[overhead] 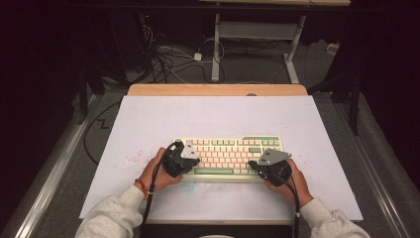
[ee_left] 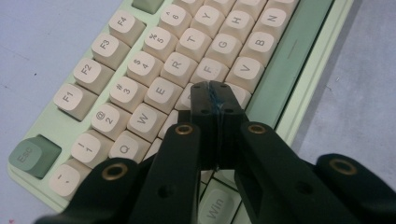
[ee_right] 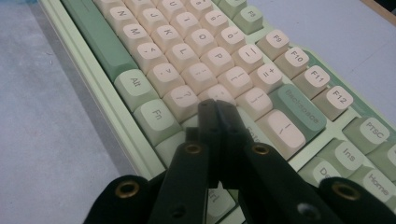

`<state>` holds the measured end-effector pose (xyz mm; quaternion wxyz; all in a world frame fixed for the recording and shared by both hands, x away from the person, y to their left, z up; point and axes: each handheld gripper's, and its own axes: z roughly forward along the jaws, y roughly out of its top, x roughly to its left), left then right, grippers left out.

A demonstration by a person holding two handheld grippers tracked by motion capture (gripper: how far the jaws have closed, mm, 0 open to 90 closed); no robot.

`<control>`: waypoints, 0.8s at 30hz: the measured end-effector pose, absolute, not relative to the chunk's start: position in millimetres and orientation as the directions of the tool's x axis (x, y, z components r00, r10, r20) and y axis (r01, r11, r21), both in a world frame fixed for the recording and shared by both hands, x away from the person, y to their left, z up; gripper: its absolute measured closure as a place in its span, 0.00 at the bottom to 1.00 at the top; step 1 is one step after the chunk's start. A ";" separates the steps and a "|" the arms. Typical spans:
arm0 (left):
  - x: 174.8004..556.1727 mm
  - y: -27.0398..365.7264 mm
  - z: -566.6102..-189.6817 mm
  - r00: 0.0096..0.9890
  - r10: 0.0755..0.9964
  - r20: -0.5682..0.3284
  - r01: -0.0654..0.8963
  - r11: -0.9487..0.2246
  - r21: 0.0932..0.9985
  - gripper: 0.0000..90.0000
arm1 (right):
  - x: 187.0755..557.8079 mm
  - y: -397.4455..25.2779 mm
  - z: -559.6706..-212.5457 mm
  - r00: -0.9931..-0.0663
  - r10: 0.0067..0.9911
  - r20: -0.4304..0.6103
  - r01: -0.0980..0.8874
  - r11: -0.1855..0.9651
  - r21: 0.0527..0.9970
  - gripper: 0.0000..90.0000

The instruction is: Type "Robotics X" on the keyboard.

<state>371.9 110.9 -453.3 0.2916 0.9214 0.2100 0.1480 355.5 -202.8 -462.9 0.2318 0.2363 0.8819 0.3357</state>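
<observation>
The keyboard (overhead: 229,157), pale green with cream keys, lies flat on the white sheet (overhead: 218,119), nearer the person's edge of it than the far edge. The left gripper (overhead: 190,159) sits over the keyboard's left end; in the left gripper view its jaws are pressed together with nothing between them, their tips (ee_left: 215,100) over the keys just below the letter F and beside V, close to the long green space bar (ee_left: 289,60). The right gripper (overhead: 253,164) is at the keyboard's right end, jaws likewise closed and empty, tips (ee_right: 215,109) over the keys just beyond the question-mark key, near the green Backspace key (ee_right: 299,109). Each hand (overhead: 157,171) rests on the sheet at the keyboard's near corners. Beyond the keyboard's far edge the sheet runs bare up to the wooden table edge (overhead: 218,89); bare sheet also lies to either side of it, wider on the right. A narrow strip of sheet remains between the keyboard's near edge and the person's sleeves (overhead: 116,215).
</observation>
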 end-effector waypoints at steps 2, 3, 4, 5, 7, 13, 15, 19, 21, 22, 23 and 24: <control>371.8 110.8 -453.3 0.868 0.474 0.151 0.300 -0.742 0.600 0.96 | 355.5 -202.8 -462.9 -0.781 0.573 -0.250 0.261 0.662 0.702 1.00; 371.8 110.7 -453.4 0.868 0.473 0.152 0.300 -0.742 0.599 0.96 | 355.5 -202.8 -462.9 -0.781 0.573 -0.250 0.261 0.663 0.702 1.00; 371.7 110.6 -453.4 0.868 0.473 0.152 0.300 -0.743 0.598 0.96 | 355.5 -202.8 -462.9 -0.781 0.573 -0.250 0.261 0.662 0.702 1.00; 371.7 110.6 -453.4 0.868 0.473 0.152 0.300 -0.743 0.598 0.96 | 355.5 -202.8 -462.9 -0.781 0.573 -0.250 0.261 0.662 0.702 1.00; 371.9 110.6 -453.6 0.868 0.473 0.152 0.300 -0.743 0.598 0.96 | 355.5 -202.8 -462.9 -0.781 0.573 -0.250 0.261 0.662 0.702 1.00; 371.8 110.7 -453.6 0.868 0.473 0.154 0.299 -0.744 0.598 0.96 | 355.5 -202.8 -462.9 -0.781 0.572 -0.250 0.261 0.663 0.702 1.00; 371.8 110.2 -454.5 0.868 0.472 0.152 0.302 -0.746 0.594 0.96 | 355.5 -202.8 -463.0 -0.781 0.573 -0.250 0.261 0.663 0.702 1.00; 371.5 109.3 -456.7 0.868 0.474 0.150 0.303 -0.744 0.596 0.97 | 355.5 -202.7 -462.9 -0.781 0.572 -0.251 0.261 0.664 0.701 1.00; 370.7 109.3 -455.8 0.869 0.470 0.156 0.299 -0.748 0.593 0.97 | 355.5 -202.7 -463.0 -0.781 0.572 -0.251 0.260 0.664 0.701 1.00; 370.6 109.7 -455.2 0.869 0.470 0.156 0.298 -0.748 0.593 0.96 | 355.6 -202.7 -462.9 -0.781 0.572 -0.251 0.260 0.664 0.701 1.00; 370.2 109.9 -454.8 0.868 0.471 0.159 0.296 -0.747 0.596 0.96 | 355.6 -202.7 -462.8 -0.781 0.572 -0.251 0.261 0.664 0.701 1.00; 370.2 109.9 -454.8 0.868 0.471 0.159 0.296 -0.747 0.596 0.96 | 355.6 -202.7 -462.7 -0.782 0.571 -0.252 0.260 0.665 0.700 1.00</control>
